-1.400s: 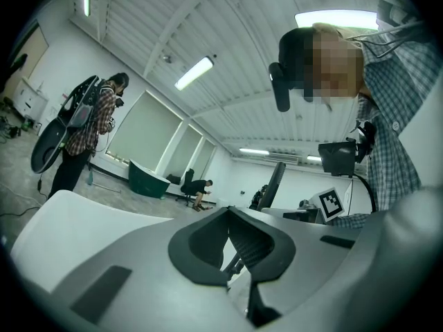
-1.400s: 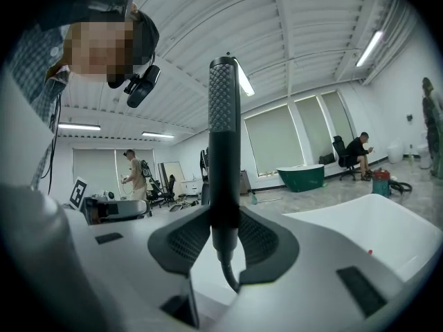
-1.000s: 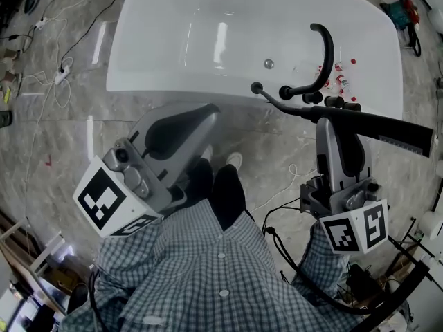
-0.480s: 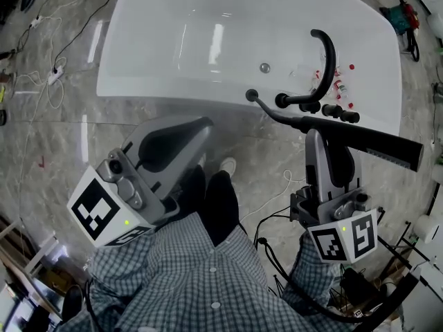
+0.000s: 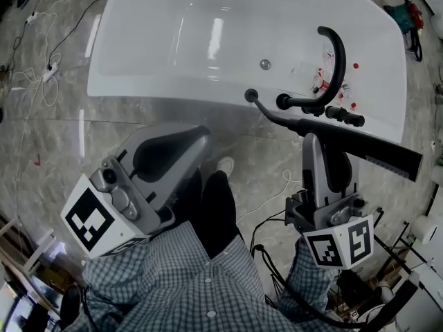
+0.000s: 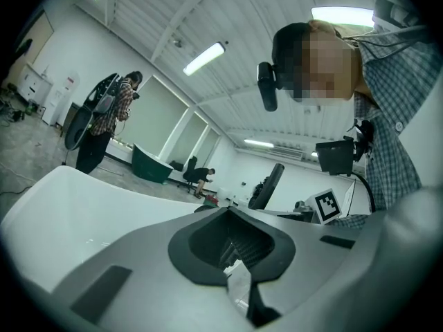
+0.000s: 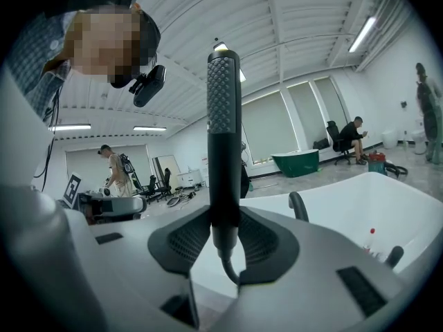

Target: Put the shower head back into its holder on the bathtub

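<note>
The right gripper (image 5: 313, 141) is clamped across the black shower head (image 5: 360, 146) near its hose end, at the right of the frame just short of the bathtub (image 5: 173, 92) rim. The left gripper (image 5: 199, 135) hangs closed on nothing. The wand looks stiff, light and smooth. Its hose (image 5: 273, 115) may tug, so that low grip seems soundest.

Grey left gripper (image 5: 203, 134), right gripper (image 5: 312, 140); marker cubes (image 5: 88, 220); checked shirt (image 5: 208, 286).
</note>
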A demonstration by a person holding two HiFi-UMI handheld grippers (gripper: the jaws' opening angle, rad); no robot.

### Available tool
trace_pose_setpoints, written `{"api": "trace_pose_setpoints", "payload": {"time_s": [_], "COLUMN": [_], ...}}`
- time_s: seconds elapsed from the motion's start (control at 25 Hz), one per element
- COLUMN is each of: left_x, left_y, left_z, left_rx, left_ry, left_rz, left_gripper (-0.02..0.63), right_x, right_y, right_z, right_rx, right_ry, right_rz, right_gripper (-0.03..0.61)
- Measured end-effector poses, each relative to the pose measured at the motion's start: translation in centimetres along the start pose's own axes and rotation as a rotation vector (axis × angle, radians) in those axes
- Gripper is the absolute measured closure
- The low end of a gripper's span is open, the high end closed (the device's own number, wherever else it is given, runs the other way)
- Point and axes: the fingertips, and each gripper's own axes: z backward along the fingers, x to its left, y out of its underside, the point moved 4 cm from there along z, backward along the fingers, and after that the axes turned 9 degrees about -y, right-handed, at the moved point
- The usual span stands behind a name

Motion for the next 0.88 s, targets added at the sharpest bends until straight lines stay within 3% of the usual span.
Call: {"api": "trace_pose_setpoints", "payload": {"time_s": [0.28,0.88], "left_x": [1.7,4.2], "left_y": [1.9,6.3], "left_z": [-1.9,-4.3], "left_rx": [-0.011,0.053], "left_ry": [0.002,0.009], "left_rz": [0.008,0.056], "left_gripper": [0.606,0.606], "right_x": [-1.6,-4.6], "right_y": [2.3,5.7], "right_z": [-2.0,-4.4], "right_rx": [0.024,0.021], "right_ry": [-0.012,-0.005], "right_rz": [-0.003,-0.023], "right_gripper": [0.456,0.456]}}
